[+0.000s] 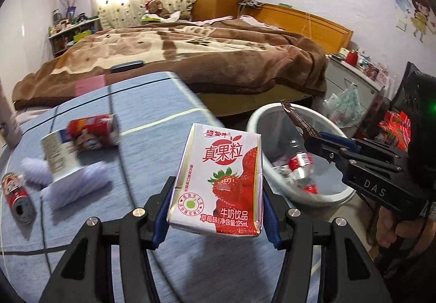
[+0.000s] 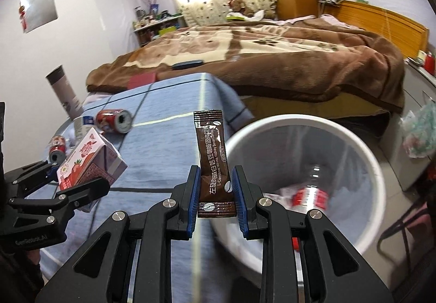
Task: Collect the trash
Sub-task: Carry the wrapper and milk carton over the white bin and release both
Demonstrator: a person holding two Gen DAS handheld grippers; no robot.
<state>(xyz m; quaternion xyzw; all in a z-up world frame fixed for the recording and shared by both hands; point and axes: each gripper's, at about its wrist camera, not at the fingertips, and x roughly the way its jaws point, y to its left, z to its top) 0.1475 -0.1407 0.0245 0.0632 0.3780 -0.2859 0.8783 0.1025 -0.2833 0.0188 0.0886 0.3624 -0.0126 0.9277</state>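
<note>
While two red cans and a white cup lie toward the counter's left edge, the left gripper clasps a strawberry milk carton above the counter's right edge. Just beyond that edge stands the white bin, holding a plastic bottle. Beside the bin's rim, the right gripper pinches an upright brown coffee sachet.
</note>
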